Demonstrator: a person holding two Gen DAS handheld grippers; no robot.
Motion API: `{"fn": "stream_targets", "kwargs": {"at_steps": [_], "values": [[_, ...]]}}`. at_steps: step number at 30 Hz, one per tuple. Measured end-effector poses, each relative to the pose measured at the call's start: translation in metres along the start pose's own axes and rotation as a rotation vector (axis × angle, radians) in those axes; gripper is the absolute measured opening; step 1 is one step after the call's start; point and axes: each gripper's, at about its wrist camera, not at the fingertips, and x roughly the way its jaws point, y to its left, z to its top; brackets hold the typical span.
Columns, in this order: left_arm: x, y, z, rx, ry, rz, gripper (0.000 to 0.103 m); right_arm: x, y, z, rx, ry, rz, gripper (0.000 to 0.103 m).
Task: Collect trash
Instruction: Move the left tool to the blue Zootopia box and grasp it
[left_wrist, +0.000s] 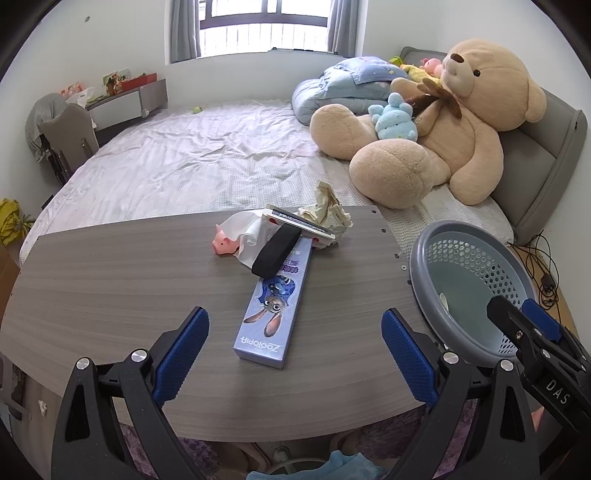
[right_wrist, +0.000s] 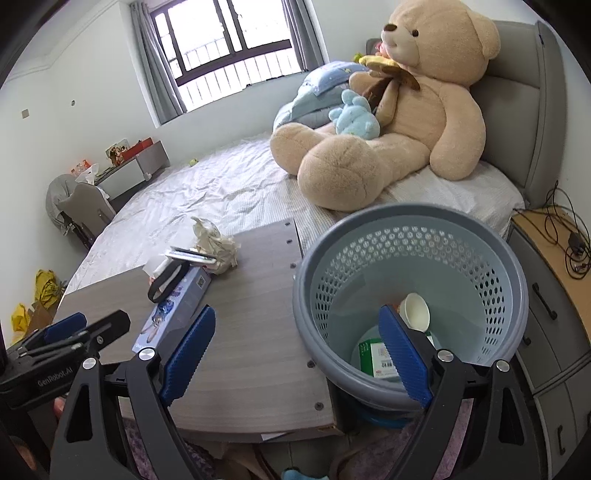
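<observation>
A: Where is the trash you are after?

B: The crumpled paper (left_wrist: 328, 212) lies at twelve o'clock from your left gripper (left_wrist: 293, 347), at the far edge of the desk (left_wrist: 110, 280); it touches a flat white-edged item (left_wrist: 301, 223) that I cannot identify; a white tissue (left_wrist: 245, 230) sits at its nine o'clock beside a pink pig toy (left_wrist: 223, 244).

A: And nearer to you?

B: A black band (left_wrist: 275, 254) rests on the blue Zootopia box (left_wrist: 275, 306), which runs toward your left fingers (left_wrist: 181, 354); those stand wide apart with nothing between them.

A: The basket?

B: The grey basket (right_wrist: 480, 266) sits at the desk's three o'clock; a white cup (right_wrist: 416, 309) and a green-and-white carton (right_wrist: 375, 356) lie inside; your right gripper (right_wrist: 297, 356) hangs over its near rim, fingers spread and empty.

A: Behind?

B: A bed (left_wrist: 184, 166) with a big teddy bear (left_wrist: 454, 122).
</observation>
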Motion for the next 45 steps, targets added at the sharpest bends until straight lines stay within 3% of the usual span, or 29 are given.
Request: {"fn": "stream_targets", "kwargs": {"at_steps": [13, 25, 45], "values": [[-0.007, 0.025, 0.000, -0.039, -0.021, 0.039, 0.093, 0.012, 0.028, 0.014, -0.043, -0.041, -0.006, 0.086], [0.019, 0.047, -0.015, -0.063, 0.058, 0.077, 0.093, 0.042, 0.048, 0.006, -0.102, 0.021, 0.025, 0.086], [0.095, 0.028, -0.003, -0.035, 0.141, 0.049, 0.093, 0.064, 0.017, 0.005, -0.017, 0.108, 0.050, 0.086]]}}
